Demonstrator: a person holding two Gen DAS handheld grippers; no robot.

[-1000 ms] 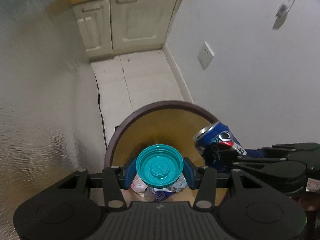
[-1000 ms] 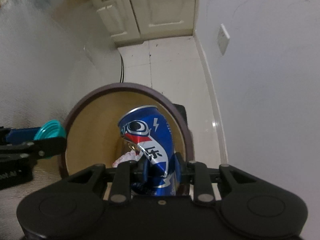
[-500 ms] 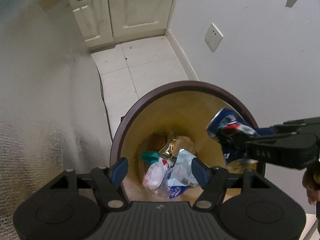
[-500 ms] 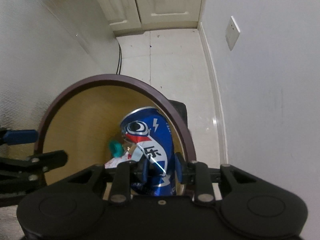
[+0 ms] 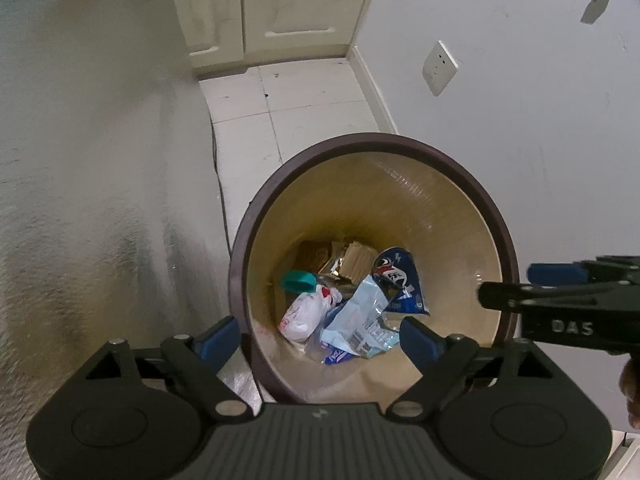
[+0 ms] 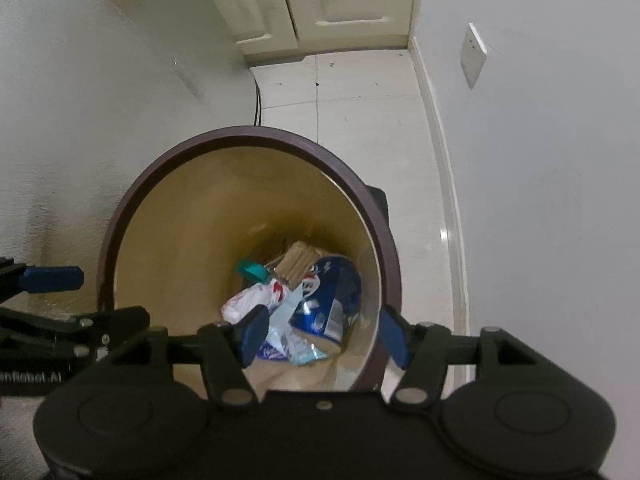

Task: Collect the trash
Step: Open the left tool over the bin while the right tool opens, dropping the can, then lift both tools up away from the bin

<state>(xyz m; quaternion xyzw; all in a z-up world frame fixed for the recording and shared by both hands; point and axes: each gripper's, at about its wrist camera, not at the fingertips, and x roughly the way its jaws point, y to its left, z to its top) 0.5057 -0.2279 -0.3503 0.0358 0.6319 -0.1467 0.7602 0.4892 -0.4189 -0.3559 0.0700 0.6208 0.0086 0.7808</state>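
The blue drink can (image 5: 394,280), printed with a red, white and blue emblem and white characters, lies dented and tilted at the bottom of the round trash bin (image 5: 496,216), which has a dark brown rim and a tan inner wall. Beside the can in the bin lie a teal lid (image 5: 298,280), a crumpled white bag with red print (image 5: 302,312), a pale blue wrapper (image 5: 360,320) and a brown corrugated piece (image 5: 358,258); the can rests against the wrapper, on the bin's right side in both views. The left gripper (image 5: 320,336) hangs over the near rim, its jaws spread wide and opening, with nothing between them. The right gripper (image 6: 320,334) hangs over the bin's right part, its jaws apart and opening, likewise empty. The bin stands on a pale tiled floor (image 5: 312,108) near a white wall with a socket plate (image 5: 439,68); cream cabinet doors (image 5: 280,8) close the far end.
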